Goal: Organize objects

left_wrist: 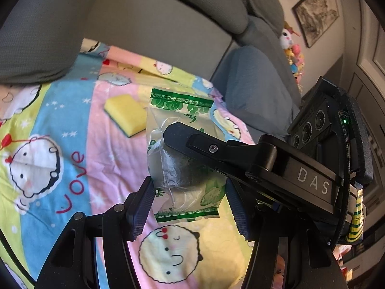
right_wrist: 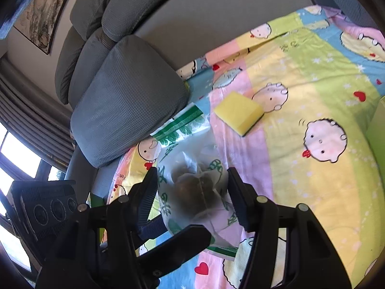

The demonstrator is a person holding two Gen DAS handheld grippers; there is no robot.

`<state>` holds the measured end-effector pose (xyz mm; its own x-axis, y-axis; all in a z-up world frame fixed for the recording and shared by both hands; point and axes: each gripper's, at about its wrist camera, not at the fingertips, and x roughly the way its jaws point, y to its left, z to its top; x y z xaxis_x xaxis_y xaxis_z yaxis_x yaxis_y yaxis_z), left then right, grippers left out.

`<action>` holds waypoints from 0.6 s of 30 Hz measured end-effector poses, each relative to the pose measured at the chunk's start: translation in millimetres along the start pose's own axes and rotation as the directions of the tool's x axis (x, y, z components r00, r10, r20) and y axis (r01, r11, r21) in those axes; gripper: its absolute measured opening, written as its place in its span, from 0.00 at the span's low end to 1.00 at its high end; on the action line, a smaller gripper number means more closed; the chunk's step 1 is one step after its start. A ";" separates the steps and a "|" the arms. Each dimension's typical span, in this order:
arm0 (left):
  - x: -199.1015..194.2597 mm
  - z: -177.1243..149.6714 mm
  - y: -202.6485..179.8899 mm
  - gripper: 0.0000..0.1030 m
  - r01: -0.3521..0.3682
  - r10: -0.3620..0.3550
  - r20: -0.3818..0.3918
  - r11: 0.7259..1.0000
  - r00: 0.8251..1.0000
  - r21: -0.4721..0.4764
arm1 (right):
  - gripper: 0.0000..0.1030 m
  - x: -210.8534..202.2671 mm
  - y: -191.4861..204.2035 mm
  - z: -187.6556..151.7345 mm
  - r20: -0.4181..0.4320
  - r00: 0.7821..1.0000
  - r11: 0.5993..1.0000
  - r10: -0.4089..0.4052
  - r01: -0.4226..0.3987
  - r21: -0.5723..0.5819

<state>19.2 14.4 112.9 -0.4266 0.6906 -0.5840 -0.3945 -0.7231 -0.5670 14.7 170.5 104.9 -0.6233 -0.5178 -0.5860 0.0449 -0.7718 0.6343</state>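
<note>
The dark contents of a clear packet (left_wrist: 185, 154) printed in green are blurred and hard to identify. The packet sits between the spread fingers of both the left gripper (left_wrist: 190, 207) and the right gripper (right_wrist: 192, 197); whether either presses it cannot be told. A yellow sponge (right_wrist: 238, 112) lies beyond on the cartoon bedsheet (right_wrist: 312, 180)

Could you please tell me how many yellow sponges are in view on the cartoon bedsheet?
1. The yellow sponge lies flat on the cartoon bedsheet, beyond the green-printed plastic packet that both grippers frame. Others may be hidden behind the grey cushions.
</note>
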 end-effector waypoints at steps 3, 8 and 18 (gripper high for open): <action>-4.9 -0.8 -9.3 0.59 0.014 -0.014 0.016 1.000 1.000 0.028 | 0.55 -11.1 1.9 -1.0 0.031 1.000 1.000 -0.001 0.002 -0.012; -11.3 0.0 -21.5 0.59 0.035 -0.037 0.041 0.997 0.998 0.066 | 0.55 -29.0 7.2 -2.3 0.076 0.997 1.000 0.000 0.002 -0.026; -20.2 1.4 -43.1 0.59 0.081 -0.092 0.076 0.986 0.993 0.143 | 0.55 -61.8 16.6 -4.3 0.168 0.986 0.998 -0.011 0.021 -0.055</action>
<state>43.7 31.6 149.9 -0.4490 0.7514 -0.4835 -0.5399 -0.6593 -0.5233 57.3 188.2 149.5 -0.7462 -0.4395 -0.5001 0.0750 -0.8018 0.5929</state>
